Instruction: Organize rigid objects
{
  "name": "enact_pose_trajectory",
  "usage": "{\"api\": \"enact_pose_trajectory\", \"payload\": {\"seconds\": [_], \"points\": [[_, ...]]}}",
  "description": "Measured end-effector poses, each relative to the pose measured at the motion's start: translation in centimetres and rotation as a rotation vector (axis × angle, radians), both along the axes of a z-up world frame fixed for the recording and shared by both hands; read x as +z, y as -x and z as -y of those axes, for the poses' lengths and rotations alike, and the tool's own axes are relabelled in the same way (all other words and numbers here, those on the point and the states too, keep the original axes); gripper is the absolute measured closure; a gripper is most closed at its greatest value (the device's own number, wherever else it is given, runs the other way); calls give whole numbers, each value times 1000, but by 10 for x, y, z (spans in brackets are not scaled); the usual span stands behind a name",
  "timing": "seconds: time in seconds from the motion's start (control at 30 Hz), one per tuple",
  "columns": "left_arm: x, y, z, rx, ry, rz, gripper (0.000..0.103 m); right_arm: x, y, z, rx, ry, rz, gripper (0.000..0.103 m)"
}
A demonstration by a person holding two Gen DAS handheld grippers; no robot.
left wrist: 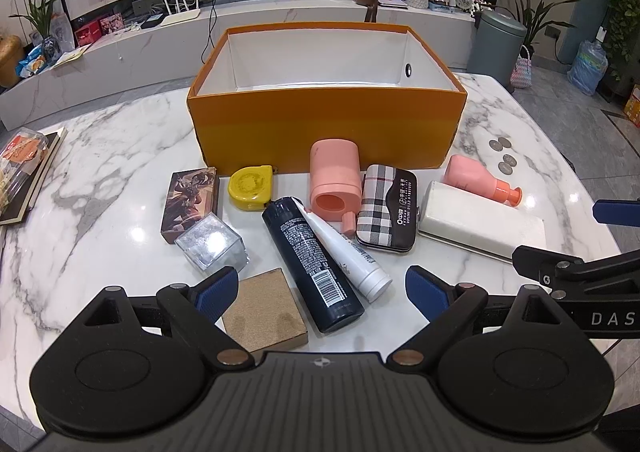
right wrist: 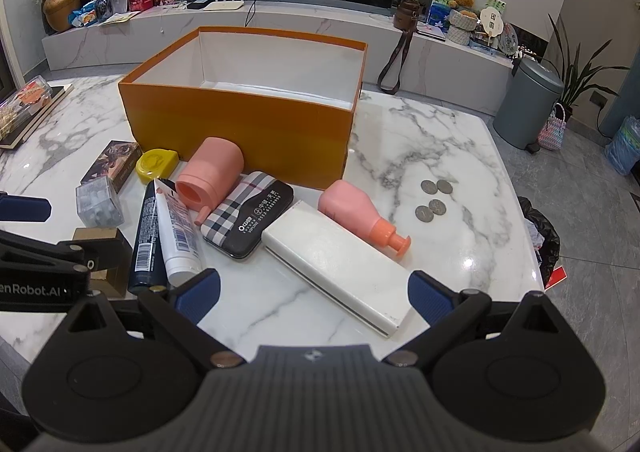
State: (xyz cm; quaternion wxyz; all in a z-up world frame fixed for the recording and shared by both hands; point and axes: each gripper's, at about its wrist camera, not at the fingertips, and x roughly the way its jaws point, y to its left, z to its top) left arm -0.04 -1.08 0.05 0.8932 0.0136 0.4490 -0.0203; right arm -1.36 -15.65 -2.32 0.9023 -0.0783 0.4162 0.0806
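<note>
An open orange box [left wrist: 324, 123] [right wrist: 240, 123] stands empty on the marble table. In front of it lie a black can [left wrist: 312, 264] [right wrist: 148, 236], a white tube [left wrist: 344, 248] [right wrist: 178, 236], a pink cup [left wrist: 334, 177] [right wrist: 210, 175], a plaid case [left wrist: 386, 207] [right wrist: 248, 215], a long white box [left wrist: 480, 221] [right wrist: 336, 262], a pink bottle [left wrist: 476, 177] [right wrist: 360, 213], a yellow tape measure [left wrist: 250, 185] [right wrist: 154, 163], a clear cube [left wrist: 212, 242] [right wrist: 98, 201], a card box [left wrist: 192, 201] [right wrist: 114, 161] and a cork block [left wrist: 264, 314]. My left gripper [left wrist: 320, 292] is open above the can's base. My right gripper [right wrist: 314, 292] is open over the white box's near end.
Several coins [left wrist: 504, 155] [right wrist: 434, 197] lie at the table's right. A book with a snack pack [left wrist: 20, 171] [right wrist: 24, 107] sits at the left edge. A grey bin [right wrist: 528, 103] stands on the floor to the right.
</note>
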Motion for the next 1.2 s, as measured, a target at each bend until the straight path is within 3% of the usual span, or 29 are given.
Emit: {"api": "enact_pose_trajectory", "payload": {"seconds": [0.93, 1.2], "points": [[-1, 0, 1, 1, 1, -1, 0, 0, -1, 1, -1, -1, 0, 5], [-8, -8, -23, 39, 22, -18, 0, -7, -9, 10, 46, -11, -9, 5]]}}
